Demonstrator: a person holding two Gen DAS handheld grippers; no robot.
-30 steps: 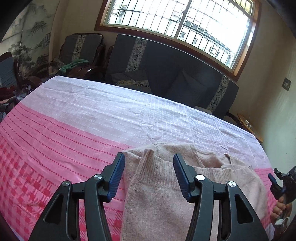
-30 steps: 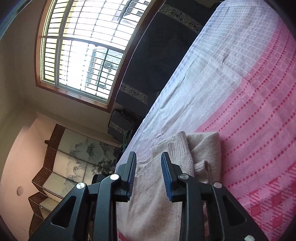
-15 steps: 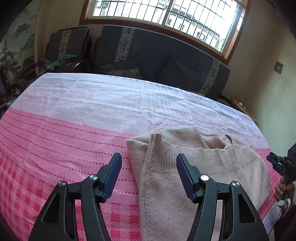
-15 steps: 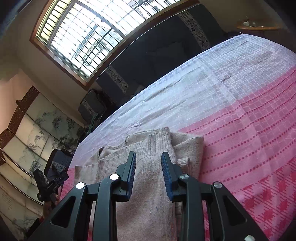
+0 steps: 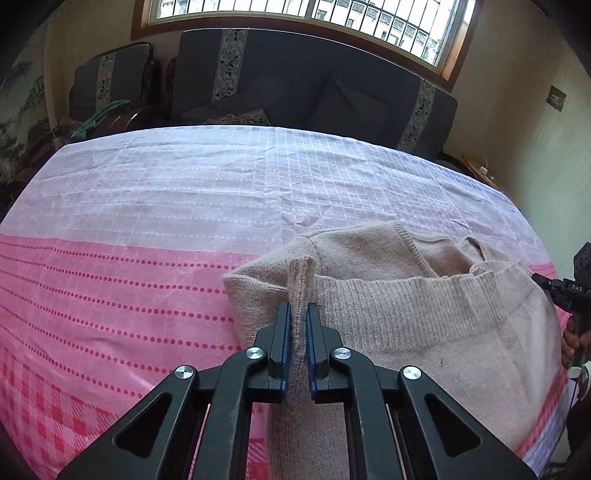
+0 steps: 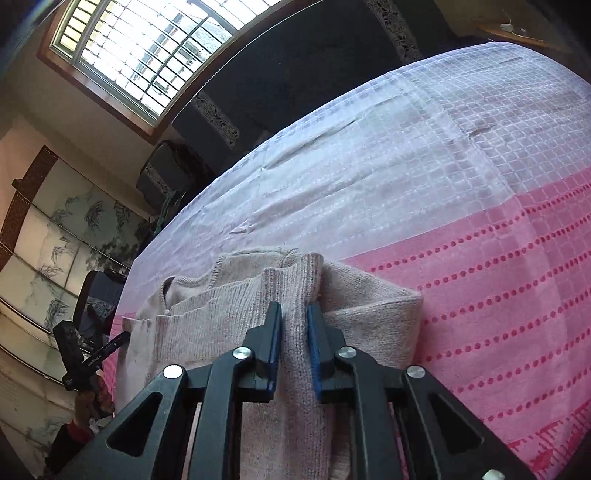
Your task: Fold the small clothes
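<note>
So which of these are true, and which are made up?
1. The left gripper is pinching a ridge of the beige knitted sweater. True.
2. The right gripper hangs open over bare cloth. False: its jaws have just closed on a fold of the sweater.
3. The sweater lies on a pink and white checked bedspread. True.
4. The sweater is bright green. False: it is beige.
5. A dark cushioned sofa stands beyond the bedspread, under a barred window. True.
</note>
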